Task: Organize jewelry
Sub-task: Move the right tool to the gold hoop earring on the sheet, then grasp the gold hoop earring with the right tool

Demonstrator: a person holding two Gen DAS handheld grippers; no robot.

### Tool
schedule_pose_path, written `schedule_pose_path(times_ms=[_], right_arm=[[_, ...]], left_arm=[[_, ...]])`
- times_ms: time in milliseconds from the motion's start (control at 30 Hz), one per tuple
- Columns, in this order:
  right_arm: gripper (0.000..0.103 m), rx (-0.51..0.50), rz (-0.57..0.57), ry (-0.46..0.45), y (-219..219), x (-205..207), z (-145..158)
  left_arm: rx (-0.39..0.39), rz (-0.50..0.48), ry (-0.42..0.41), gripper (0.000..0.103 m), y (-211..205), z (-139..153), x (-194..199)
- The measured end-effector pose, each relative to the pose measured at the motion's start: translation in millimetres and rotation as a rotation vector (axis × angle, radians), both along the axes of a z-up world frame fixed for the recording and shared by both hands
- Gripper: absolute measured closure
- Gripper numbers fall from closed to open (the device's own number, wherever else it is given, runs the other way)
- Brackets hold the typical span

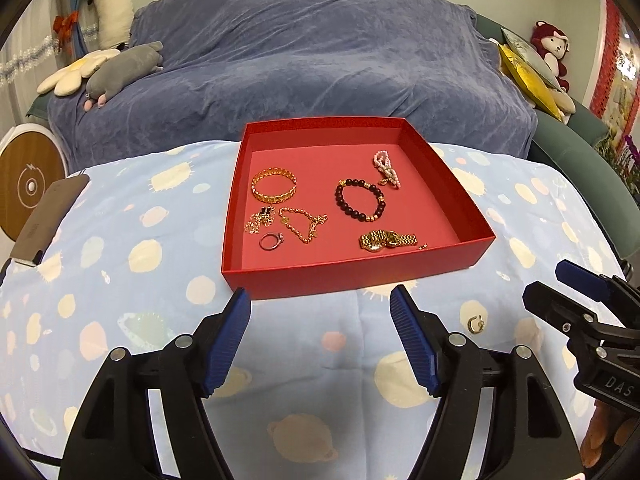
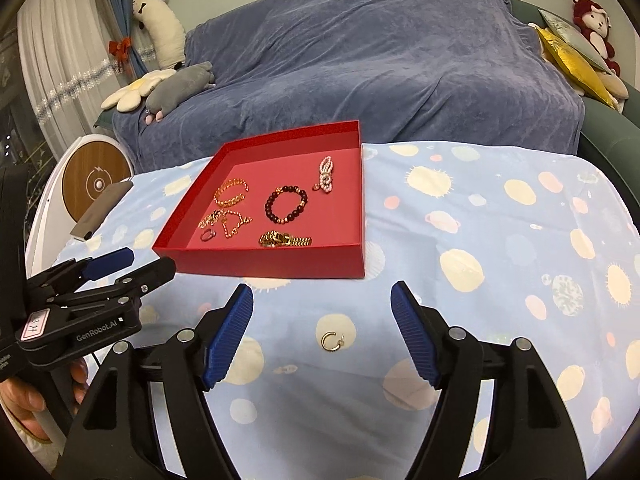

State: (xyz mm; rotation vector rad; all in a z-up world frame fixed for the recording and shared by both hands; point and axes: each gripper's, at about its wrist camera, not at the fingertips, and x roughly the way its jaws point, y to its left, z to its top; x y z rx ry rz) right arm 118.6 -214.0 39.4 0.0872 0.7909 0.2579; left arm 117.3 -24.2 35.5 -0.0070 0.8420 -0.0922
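Note:
A red tray point(image 1: 440, 168) point(image 2: 280, 268) sits on the blue spotted tablecloth. In it lie a gold bangle point(image 1: 274, 185), a dark bead bracelet point(image 1: 360, 199) point(image 2: 286, 204), a pink pearl piece point(image 1: 386, 168), a gold watch point(image 1: 386, 240) point(image 2: 285, 239), a gold chain point(image 1: 304, 224), a ring point(image 1: 271, 240) and a small tangled piece point(image 1: 260, 218). A gold hoop earring point(image 2: 332, 341) point(image 1: 476, 323) lies on the cloth in front of the tray. My right gripper point(image 2: 322, 308) is open, just above and around the earring. My left gripper point(image 1: 320, 308) is open and empty before the tray's front wall.
A sofa under a blue throw point(image 1: 320, 48) with plush toys stands behind the table. A grey flat case point(image 1: 44, 216) lies at the table's left edge. A round white device point(image 2: 94, 176) stands beside it. Gold cushions point(image 2: 572, 56) lie at the right.

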Motion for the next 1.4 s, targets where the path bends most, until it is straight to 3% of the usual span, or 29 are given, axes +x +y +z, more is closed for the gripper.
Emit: schedule_pose_path(times_ms=[333, 500, 1000, 1100, 1233, 1400], right_arm=[[0.034, -0.016, -0.005, 0.1, -0.4, -4.0, -41.0], [0.044, -0.023, -0.012, 0.126, -0.7, -0.2, -55.6], [0.054, -0.083, -0.005, 0.125, 16.1, 11.7, -70.2], [0.061, -0.101, -0.008, 0.117, 17.4, 13.2, -70.4], [0.085, -0.142, -0.011, 0.104, 17.8, 15.6, -70.6], [0.085, -0.142, -0.014, 0.109, 19.3, 15.3, -69.8]], left_arm=[[0.04, -0.029, 0.039, 0.028, 4.8, -17.9, -6.2], [0.035, -0.02, 0.064, 0.028, 13.2, -26.6, -5.9], [0.016, -0.014, 0.102, 0.028, 18.2, -36.1, -2.4], [0.017, -0.009, 0.113, 0.028, 19.8, -40.3, -2.2], [0.023, -0.005, 0.118, 0.028, 22.9, -43.9, -2.5], [0.039, -0.004, 0.135, 0.028, 24.0, -52.1, -1.1]])
